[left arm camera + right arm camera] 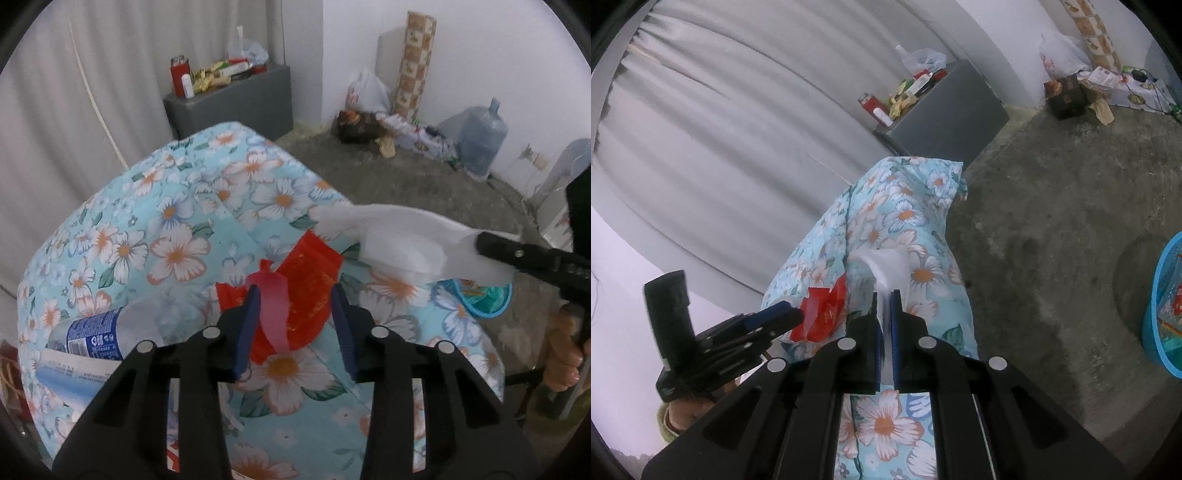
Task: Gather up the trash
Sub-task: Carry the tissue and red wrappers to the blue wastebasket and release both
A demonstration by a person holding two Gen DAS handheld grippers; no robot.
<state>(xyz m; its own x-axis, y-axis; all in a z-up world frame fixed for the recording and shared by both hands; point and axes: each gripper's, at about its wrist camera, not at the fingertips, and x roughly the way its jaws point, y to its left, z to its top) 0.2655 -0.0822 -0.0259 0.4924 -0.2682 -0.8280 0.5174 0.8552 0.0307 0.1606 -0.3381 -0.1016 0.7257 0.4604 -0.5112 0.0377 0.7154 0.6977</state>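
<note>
The right gripper has its blue-padded fingers pressed nearly together on a white tissue, which fans up from between them at the centre of the right wrist view. In the left wrist view the same tissue stretches across the right middle of the frame, lifted above the cloth, pinched at its right end by the black gripper tip.

The left gripper holds its fingers wide apart, low in the centre of its frame. Between them lie a pink strip and a crumpled red wrapper, both on the floral-clothed table; the strip lies against the left finger, though whether it touches cannot be told.

At the lower left of that frame a clear plastic bottle with a blue label lies on its side on the cloth, beside a printed paper. A blue basket shows below the tissue at the right, off the table's edge; in the right wrist view the basket stands on the concrete floor at the right edge.

At the top of the left frame a grey cabinet carries small clutter, and a water jug stands at the upper right.
</note>
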